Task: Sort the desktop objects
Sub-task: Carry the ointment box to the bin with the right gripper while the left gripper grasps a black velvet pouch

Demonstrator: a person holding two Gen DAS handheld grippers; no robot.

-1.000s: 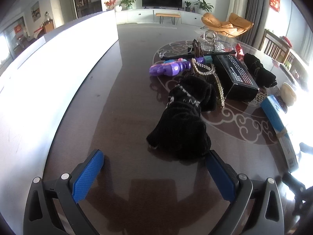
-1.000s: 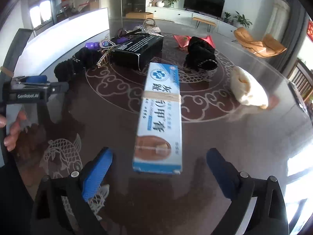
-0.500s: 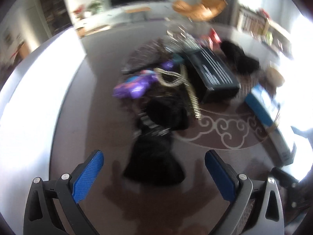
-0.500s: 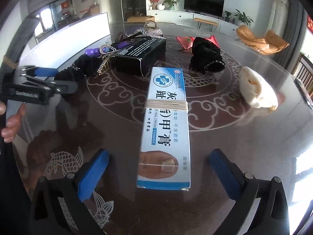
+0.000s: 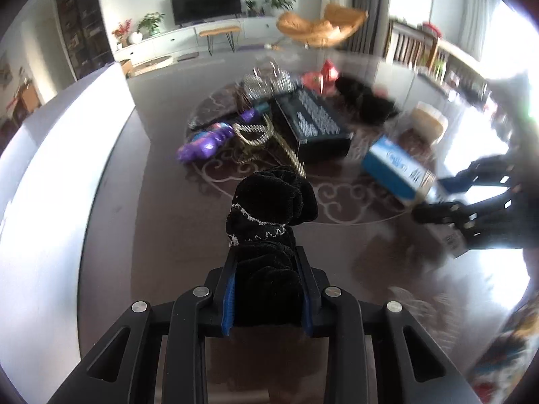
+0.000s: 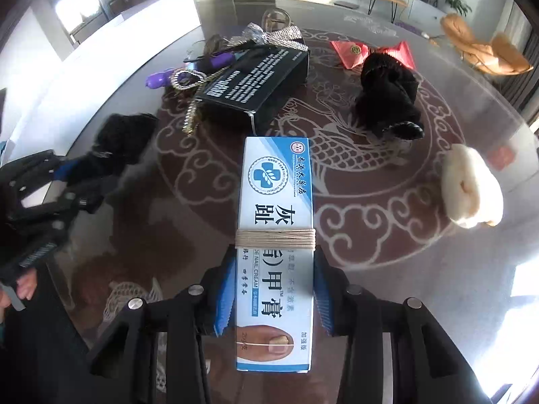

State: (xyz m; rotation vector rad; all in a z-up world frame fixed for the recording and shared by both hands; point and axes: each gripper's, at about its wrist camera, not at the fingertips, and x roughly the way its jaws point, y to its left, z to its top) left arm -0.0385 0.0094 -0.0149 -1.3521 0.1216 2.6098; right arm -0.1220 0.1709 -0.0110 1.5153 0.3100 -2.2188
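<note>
Left gripper (image 5: 266, 289): just closed; now clamped on black fabric bundle (image 5: 269, 222), pads pressing both flanks.
Right gripper (image 6: 273, 289): just closed; now clamped on nail-cream box (image 6: 274, 235), pads against both long sides.
Black fabric bundle: soft, crumpled, trimmed with pale stitching; projecting toward 12 o'clock from the left gripper; apparently lifted clear of the worktop (image 5: 111, 235).
Nail-cream box: long, white and blue, bound at mid-length with tan thread; far end toward 12 o'clock in the right wrist view; lift status not determinable.
Progress: early stage, judged from layout; two items gripped, none visibly placed in a sorted position.
Remaining, 11 o'clock of nail-cream box: black carton (image 6: 256, 77), beaded chain (image 6: 188, 101), purple toy (image 6: 158, 79), silver ribbon (image 6: 276, 35).
Remaining, 1 o'clock: second black fabric item (image 6: 387, 91), red packets (image 6: 350, 52).
Remaining, 3 o'clock: cream-coloured pouch (image 6: 471, 192).
Destination: no bin or tray visible; drop point not determinable.
</note>
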